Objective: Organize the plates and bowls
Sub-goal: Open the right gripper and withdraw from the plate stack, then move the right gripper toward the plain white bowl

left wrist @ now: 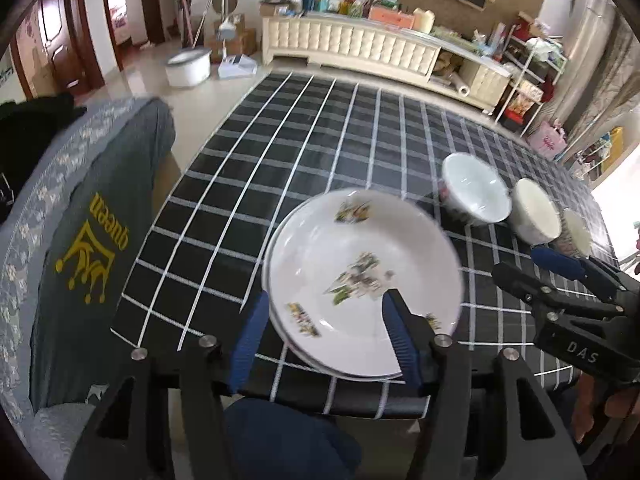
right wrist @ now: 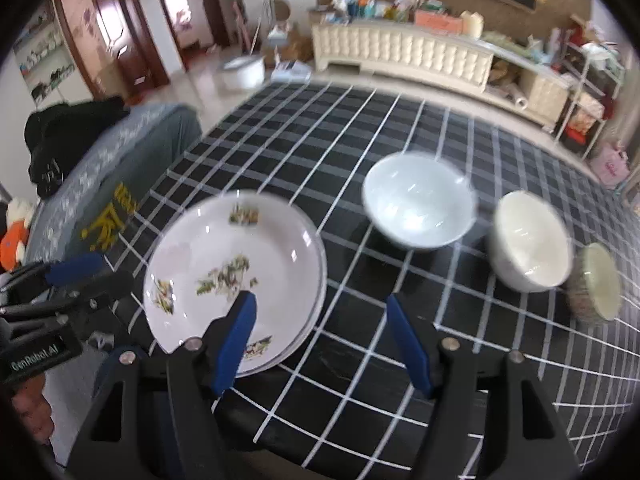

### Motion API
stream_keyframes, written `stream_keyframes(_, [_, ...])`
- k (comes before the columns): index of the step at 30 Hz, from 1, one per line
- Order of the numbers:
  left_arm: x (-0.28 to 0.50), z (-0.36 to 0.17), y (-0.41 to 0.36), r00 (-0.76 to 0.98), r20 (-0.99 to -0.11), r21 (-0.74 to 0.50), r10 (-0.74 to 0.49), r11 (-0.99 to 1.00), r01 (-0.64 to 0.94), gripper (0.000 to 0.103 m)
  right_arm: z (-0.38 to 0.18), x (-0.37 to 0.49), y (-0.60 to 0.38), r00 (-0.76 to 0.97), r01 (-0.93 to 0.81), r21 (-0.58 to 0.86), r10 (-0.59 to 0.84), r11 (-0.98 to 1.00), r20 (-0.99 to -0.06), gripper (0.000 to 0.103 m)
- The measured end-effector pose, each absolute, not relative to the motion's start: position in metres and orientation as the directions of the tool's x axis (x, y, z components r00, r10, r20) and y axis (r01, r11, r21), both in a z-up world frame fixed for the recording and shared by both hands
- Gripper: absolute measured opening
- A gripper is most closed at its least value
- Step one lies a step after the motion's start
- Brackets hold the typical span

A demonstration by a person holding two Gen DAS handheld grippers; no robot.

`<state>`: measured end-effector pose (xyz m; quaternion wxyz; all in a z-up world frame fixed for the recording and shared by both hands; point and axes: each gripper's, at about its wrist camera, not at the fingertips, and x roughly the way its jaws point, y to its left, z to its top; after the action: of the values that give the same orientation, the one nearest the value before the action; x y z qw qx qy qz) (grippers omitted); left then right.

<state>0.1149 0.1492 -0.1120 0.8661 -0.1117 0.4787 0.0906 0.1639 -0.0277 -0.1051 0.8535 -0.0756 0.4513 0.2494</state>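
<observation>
Both claws hang released: left claw (left wrist: pixel 324 332) straddles the stacked plates' (left wrist: pixel 360 276) near rim, right claw (right wrist: pixel 320 336) over bare checked tabletop (right wrist: pixel 360 360). Three bowls (right wrist: pixel 420 200) line the frame's right.

Beyond your desk (left wrist: pixel 320 128), a cluttered cream cabinet (left wrist: pixel 352 42) lines the far wall; wooden doors (left wrist: pixel 60 36) stand far left.
</observation>
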Motion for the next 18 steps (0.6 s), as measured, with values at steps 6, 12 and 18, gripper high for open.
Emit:
stream_keyframes(6, [0.111, -0.074, 0.117, 0.599, -0.800, -0.099, 0.042, 0.975, -0.201, 0.064, -0.076, 0.152, -0.052, 0.531, -0.513, 0.107, 0.413, 0.851, -0.740, 0.077])
stream_keyframes(12, [0.118, -0.051, 0.089, 0.642, -0.767, -0.113, -0.005, 0.985, -0.128, 0.067, -0.060, 0.153, -0.077, 0.576, -0.465, 0.085, 0.374, 0.881, -0.727, 0.084])
stream_keyframes(18, [0.137, -0.038, 0.062, 0.661, -0.750, -0.089, -0.032, 0.995, -0.053, 0.067, -0.042, 0.169, -0.100, 0.631, -0.419, 0.045, 0.326, 0.907, -0.704, 0.087])
